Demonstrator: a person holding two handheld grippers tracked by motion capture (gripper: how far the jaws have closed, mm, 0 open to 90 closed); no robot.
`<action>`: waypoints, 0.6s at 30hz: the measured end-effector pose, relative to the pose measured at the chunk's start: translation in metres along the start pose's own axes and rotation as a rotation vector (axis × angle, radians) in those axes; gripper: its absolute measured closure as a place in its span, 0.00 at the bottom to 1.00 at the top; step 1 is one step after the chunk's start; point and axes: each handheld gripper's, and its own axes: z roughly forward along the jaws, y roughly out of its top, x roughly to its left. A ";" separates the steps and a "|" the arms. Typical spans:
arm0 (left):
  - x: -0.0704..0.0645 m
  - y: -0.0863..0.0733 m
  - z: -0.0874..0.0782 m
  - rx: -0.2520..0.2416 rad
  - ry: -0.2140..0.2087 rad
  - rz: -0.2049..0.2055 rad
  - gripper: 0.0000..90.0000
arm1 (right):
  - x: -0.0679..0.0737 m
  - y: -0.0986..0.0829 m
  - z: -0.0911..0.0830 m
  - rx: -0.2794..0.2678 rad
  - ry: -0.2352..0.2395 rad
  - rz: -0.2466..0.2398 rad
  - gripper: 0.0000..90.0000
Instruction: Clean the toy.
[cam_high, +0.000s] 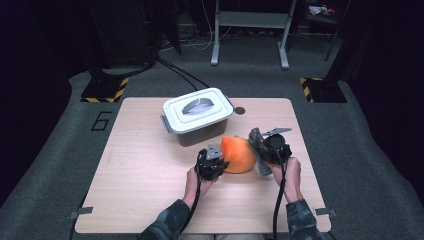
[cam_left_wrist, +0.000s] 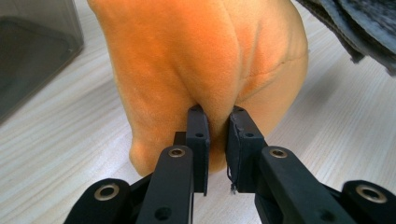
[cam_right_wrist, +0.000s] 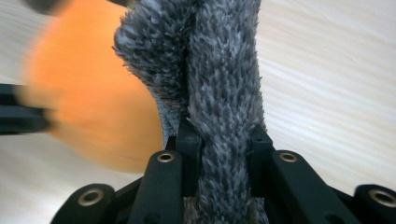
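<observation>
An orange plush cloth (cam_high: 237, 155) stands bunched on the wooden table (cam_high: 150, 170) just in front of the box. My left gripper (cam_high: 214, 165) is at its left side, shut on a fold of the orange cloth (cam_left_wrist: 205, 56). A grey fuzzy cloth (cam_high: 256, 142) hangs right of the orange one, and my right gripper (cam_high: 272, 150) is shut on it. In the right gripper view the grey fuzzy cloth (cam_right_wrist: 219, 84) runs up between the jaws, with the orange cloth (cam_right_wrist: 88, 107) blurred to the left.
A white lidded storage box (cam_high: 198, 112) with a grey handle sits at the table's far middle. A small dark round mark (cam_high: 240, 110) lies to its right. The box's dark wall (cam_left_wrist: 32, 56) is close at left in the left gripper view.
</observation>
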 end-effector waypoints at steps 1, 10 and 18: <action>0.001 0.000 0.000 0.001 0.001 0.002 0.89 | 0.006 0.002 0.002 0.009 0.010 -0.022 0.82; 0.006 0.006 -0.004 0.009 0.014 0.064 0.64 | 0.013 0.006 0.018 0.024 0.016 -0.051 0.82; 0.003 0.005 0.004 0.018 0.053 0.095 0.55 | 0.012 0.007 0.020 0.014 0.014 -0.042 0.82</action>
